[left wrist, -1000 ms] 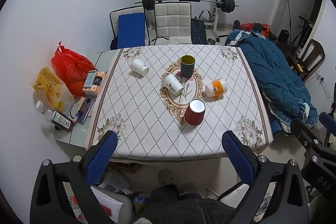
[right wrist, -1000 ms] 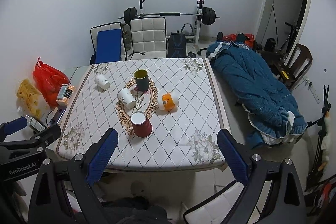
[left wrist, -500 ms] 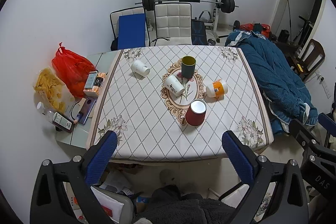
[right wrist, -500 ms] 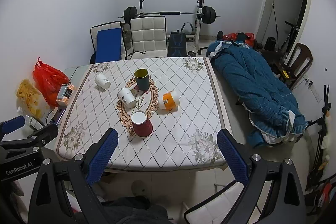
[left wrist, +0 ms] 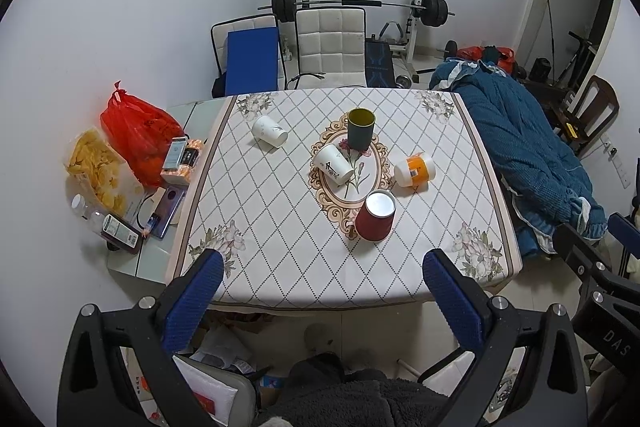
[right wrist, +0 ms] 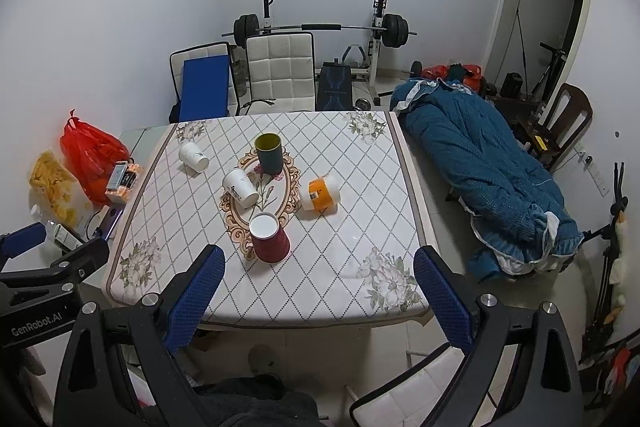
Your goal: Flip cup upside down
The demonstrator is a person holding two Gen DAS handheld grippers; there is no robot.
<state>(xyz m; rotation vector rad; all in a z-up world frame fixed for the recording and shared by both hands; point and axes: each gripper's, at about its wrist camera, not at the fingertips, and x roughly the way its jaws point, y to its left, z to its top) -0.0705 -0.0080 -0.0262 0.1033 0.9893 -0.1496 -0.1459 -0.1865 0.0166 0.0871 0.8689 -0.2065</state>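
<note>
1. Cups lie scattered on the table [left wrist: 280,267] ahead of both grippers: a dark green cup [left wrist: 361,129] stands upright farthest out, mouth up, and reads as the one most plainly needing a flip
2. The red cup [left wrist: 375,215], nearest the left gripper [left wrist: 320,291], already sits bottom up; two white cups [left wrist: 333,163] [left wrist: 269,131] and an orange cup [left wrist: 414,169] lie on their sides beyond it
3. Left gripper hangs short of the table's near edge with jaws spread wide and nothing between them
4. Right gripper [right wrist: 318,287] is likewise wide open and empty, well back from every cup
5. Risk: reaching for the green cup means passing over the red cup and the nearer white cup, and a finger could knock them rolling
6. Risk: a light paper-like cup may crush or slip if the jaws close too hard or too near the rim
7. Risk: the tablecloth may drag and shift neighbouring cups if a cup is set down carelessly
</note>
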